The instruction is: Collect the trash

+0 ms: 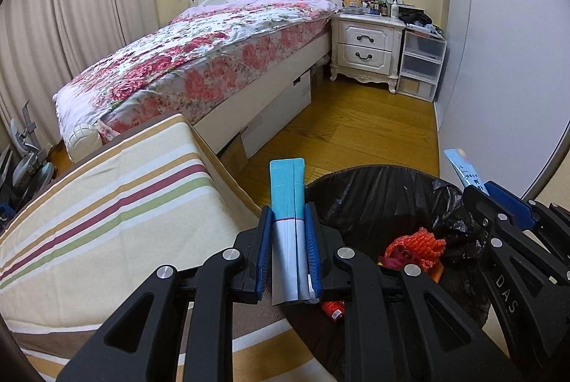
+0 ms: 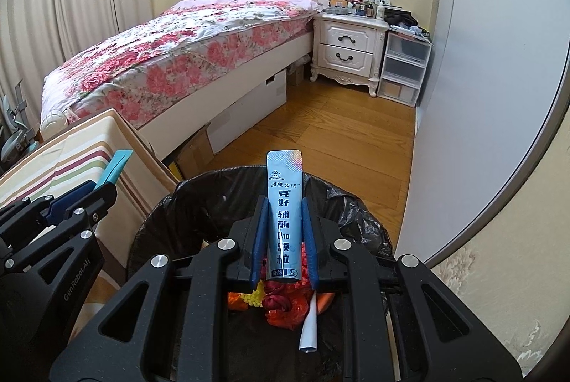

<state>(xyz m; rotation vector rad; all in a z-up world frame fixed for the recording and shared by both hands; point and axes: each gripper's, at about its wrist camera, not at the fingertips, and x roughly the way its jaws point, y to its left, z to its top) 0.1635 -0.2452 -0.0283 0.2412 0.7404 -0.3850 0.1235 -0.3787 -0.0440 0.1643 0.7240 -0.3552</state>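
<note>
Two flat foil sachets clamped: teal sachet in left gripper jaws, blue sachet in right gripper, over black-lined bin.

Teal-silver sachet; blue sachet; black bin liner; floral bedspread

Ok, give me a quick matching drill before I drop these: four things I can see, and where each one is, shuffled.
Things:
1. teal packet
2. blue sachet
3. orange net bag
4. striped cloth

Places:
A. inside the bin
B. in the right hand-held gripper
C. left of the bin
D. in the left hand-held gripper

Pairs: 1-D, 2-B, 3-A, 4-C
</note>
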